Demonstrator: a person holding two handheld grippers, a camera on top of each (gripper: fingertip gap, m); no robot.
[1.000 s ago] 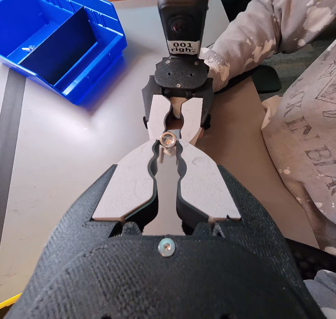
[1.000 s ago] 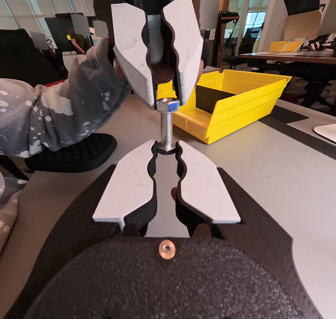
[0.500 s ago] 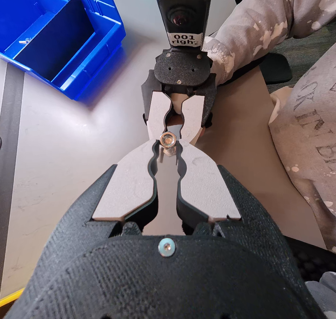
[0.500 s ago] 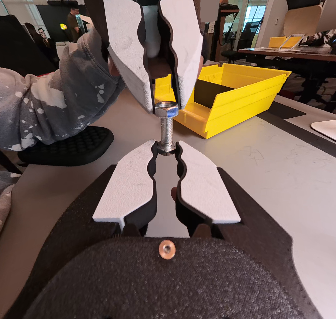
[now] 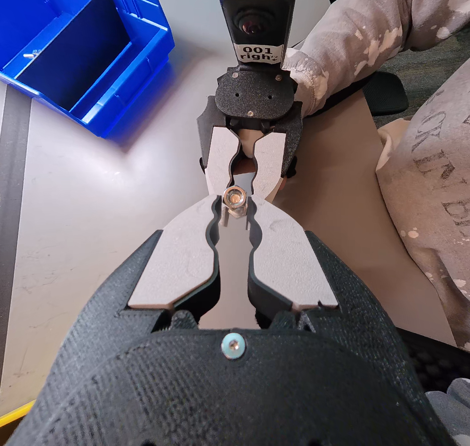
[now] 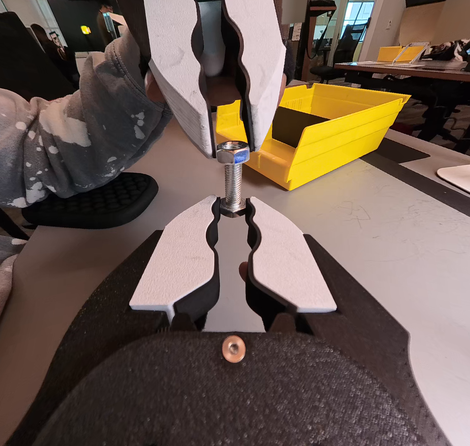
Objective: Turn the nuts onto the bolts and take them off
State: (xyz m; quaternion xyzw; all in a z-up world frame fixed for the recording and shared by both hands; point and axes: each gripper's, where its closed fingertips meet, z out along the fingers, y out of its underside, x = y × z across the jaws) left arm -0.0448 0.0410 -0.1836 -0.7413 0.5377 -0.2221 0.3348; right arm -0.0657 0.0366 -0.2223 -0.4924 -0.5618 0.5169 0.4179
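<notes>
Left gripper (image 5: 234,202) and right gripper (image 6: 232,206) meet tip to tip, fingers clamped.

blue bin (image 5: 84,60): on the pale surface (image 5: 89,205), dark divider inside, small metal part in its far compartment | yellow bin (image 6: 330,133): on the surface, black divider inside | dark strip (image 5: 12,179): runs along the surface beside the blue bin | black mesh pad (image 6: 94,200): at the surface's edge | white plate edge (image 6: 455,179): far right

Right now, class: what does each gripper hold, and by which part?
The right gripper clamps the bolt by its head. The left gripper clamps the nut by its flats, at the bolt's tip.
</notes>
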